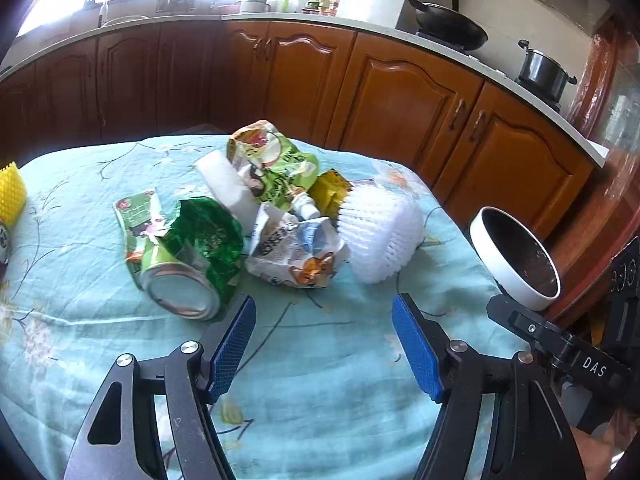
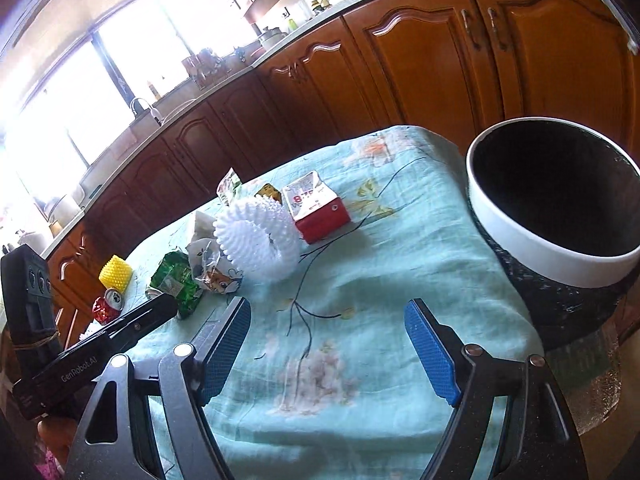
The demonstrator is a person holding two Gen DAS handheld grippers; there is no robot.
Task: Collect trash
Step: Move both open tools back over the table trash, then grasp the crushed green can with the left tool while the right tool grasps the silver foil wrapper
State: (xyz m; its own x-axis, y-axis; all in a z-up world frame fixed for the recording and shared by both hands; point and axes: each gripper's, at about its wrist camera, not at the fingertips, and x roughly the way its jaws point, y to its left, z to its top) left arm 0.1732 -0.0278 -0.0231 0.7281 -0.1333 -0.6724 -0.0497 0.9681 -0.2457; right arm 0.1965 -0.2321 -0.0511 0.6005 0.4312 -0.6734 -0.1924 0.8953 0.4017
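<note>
A heap of trash lies on the light blue tablecloth point(image 1: 320, 360): a crushed green can point(image 1: 192, 264), a white snack wrapper with a cartoon point(image 1: 296, 248), a green-yellow bag point(image 1: 272, 160), a white foam net point(image 1: 380, 232) and a white block point(image 1: 228, 184). My left gripper point(image 1: 324, 324) is open and empty, just in front of the heap. My right gripper point(image 2: 328, 328) is open and empty over the cloth, between the foam net point(image 2: 260, 240) and the white-rimmed bin point(image 2: 560, 256). A red-and-white carton point(image 2: 316, 208) lies behind the net.
A yellow foam net point(image 2: 116, 278) and a crushed red can point(image 2: 106, 306) lie at the table's far left. The bin also shows at the table's right edge in the left wrist view point(image 1: 516, 256). Wooden kitchen cabinets point(image 1: 400, 92) stand behind the table.
</note>
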